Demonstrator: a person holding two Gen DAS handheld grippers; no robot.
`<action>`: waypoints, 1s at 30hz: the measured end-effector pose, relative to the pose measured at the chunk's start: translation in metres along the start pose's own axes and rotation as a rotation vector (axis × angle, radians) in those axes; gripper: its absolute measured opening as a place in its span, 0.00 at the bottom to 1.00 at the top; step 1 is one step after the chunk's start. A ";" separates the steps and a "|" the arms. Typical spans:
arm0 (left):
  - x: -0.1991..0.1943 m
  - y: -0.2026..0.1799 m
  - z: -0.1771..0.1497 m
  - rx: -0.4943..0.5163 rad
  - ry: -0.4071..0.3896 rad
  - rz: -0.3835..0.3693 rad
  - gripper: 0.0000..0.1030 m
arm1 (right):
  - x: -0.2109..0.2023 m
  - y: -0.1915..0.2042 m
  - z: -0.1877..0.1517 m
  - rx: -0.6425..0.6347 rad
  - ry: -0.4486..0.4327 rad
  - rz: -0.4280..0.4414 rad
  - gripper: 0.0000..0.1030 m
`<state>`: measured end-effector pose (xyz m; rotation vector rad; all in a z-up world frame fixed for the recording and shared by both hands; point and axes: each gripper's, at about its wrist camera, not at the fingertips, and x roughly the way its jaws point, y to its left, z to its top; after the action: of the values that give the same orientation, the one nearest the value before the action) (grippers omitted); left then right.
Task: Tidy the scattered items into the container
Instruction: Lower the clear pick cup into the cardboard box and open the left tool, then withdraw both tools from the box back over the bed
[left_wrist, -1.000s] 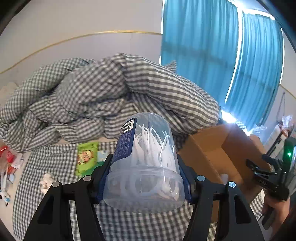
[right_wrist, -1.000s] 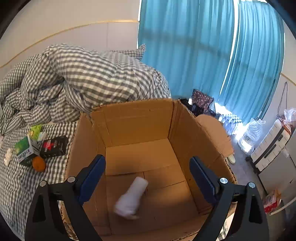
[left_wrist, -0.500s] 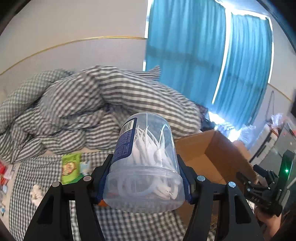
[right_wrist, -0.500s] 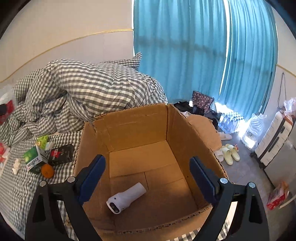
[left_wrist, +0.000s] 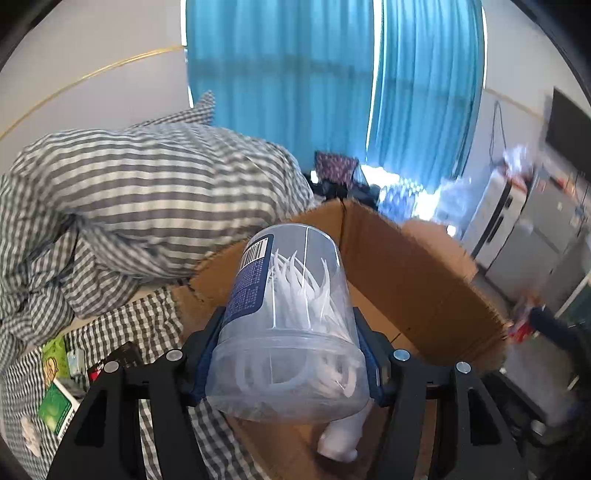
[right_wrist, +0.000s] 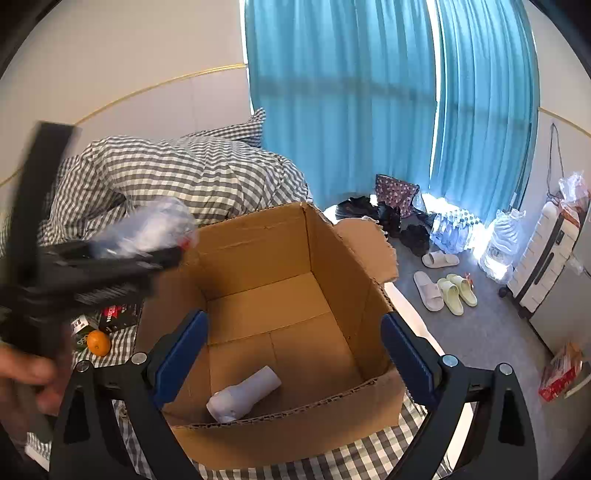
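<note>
Inside the cardboard box (right_wrist: 258, 254) lies one white bottle (right_wrist: 242, 393); left tongs (left_wrist: 288, 350) clamp a floss-pick jar (left_wrist: 291, 317), right tongs (right_wrist: 291, 354) apart.

Left tongs (left_wrist: 288, 354) clamp a clear floss-pick jar (left_wrist: 288, 332) above the cardboard box (left_wrist: 424, 280); a white bottle (left_wrist: 343, 435) lies inside.
</note>
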<state>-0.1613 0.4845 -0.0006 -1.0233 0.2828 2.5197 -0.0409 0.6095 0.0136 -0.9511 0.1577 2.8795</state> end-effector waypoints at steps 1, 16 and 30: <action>0.004 -0.002 0.000 0.006 0.002 0.004 0.63 | -0.001 -0.001 0.000 0.003 -0.004 0.001 0.92; -0.044 0.033 -0.007 0.019 -0.116 0.070 1.00 | -0.013 0.024 0.005 -0.014 -0.023 -0.008 0.92; -0.174 0.189 -0.106 -0.218 -0.186 0.250 1.00 | -0.062 0.135 0.008 -0.120 -0.101 0.090 0.94</action>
<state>-0.0656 0.2289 0.0523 -0.8669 0.0872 2.9012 -0.0133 0.4725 0.0658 -0.8338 0.0198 3.0424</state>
